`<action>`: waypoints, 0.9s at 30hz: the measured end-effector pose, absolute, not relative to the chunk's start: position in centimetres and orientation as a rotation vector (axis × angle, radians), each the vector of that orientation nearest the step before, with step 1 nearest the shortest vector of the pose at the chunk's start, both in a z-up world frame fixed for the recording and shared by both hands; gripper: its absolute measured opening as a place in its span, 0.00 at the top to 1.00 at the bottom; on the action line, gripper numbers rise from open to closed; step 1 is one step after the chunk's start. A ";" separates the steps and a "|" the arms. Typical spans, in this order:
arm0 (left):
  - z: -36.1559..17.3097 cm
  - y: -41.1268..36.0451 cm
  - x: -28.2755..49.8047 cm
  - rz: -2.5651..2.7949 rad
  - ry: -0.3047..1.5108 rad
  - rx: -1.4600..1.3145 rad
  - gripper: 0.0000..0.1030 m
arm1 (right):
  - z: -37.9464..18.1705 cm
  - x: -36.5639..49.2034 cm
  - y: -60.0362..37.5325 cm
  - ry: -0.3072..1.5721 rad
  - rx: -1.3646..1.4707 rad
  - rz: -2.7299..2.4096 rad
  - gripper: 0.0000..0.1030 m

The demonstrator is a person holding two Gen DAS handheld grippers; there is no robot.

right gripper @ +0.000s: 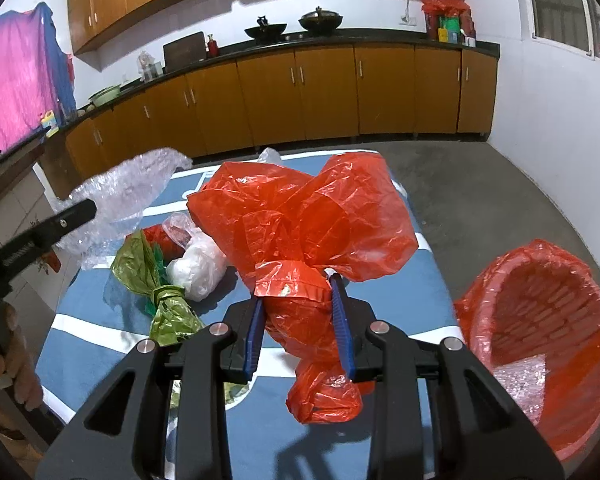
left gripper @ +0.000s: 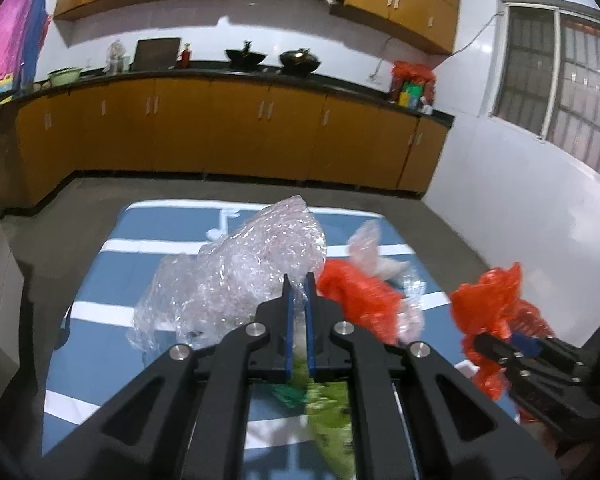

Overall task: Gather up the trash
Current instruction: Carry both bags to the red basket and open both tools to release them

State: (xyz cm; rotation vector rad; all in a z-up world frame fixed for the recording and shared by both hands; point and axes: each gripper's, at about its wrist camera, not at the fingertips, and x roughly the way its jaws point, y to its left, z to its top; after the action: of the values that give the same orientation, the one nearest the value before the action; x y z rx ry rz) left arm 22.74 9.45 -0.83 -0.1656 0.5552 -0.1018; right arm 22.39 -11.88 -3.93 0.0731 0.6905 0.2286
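Two grippers are busy over my blue-and-white striped table (right gripper: pixel 432 280). The biggest thing here is the basket (right gripper: pixel 548 344), lined with red plastic, standing just off the table's right edge with a scrap of bubble wrap lying inside. Next in size, the crumpled red bag (right gripper: pixel 300 224) is clamped at its neck by my right gripper (right gripper: pixel 300 320) and held above the tabletop. My left gripper (left gripper: pixel 299 308) is pinched tight on a sheet of clear bubble wrap (left gripper: pixel 236 276), lifted off the table. Beneath them lie a knotted green bag (right gripper: pixel 156 280) and a small white bag (right gripper: pixel 198 268), touching each other.
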 end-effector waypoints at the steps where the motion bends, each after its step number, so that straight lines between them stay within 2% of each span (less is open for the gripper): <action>1: -0.4 9.0 22.5 -0.117 0.549 -0.167 0.94 | -3.8 22.2 -12.1 0.687 0.074 0.224 0.69; 12: 3.5 2.2 20.5 -0.307 0.506 -0.156 0.94 | -2.2 20.4 -17.4 0.662 0.105 0.115 0.69; 27: 3.4 -8.8 19.6 -0.540 0.538 -0.114 0.94 | -2.1 16.9 -27.9 0.654 0.174 -0.095 0.69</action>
State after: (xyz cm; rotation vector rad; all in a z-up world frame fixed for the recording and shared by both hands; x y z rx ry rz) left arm 19.57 -8.76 3.43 -0.1142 0.5382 -0.5402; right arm 16.95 -27.88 -2.08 0.1742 0.6537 -0.0953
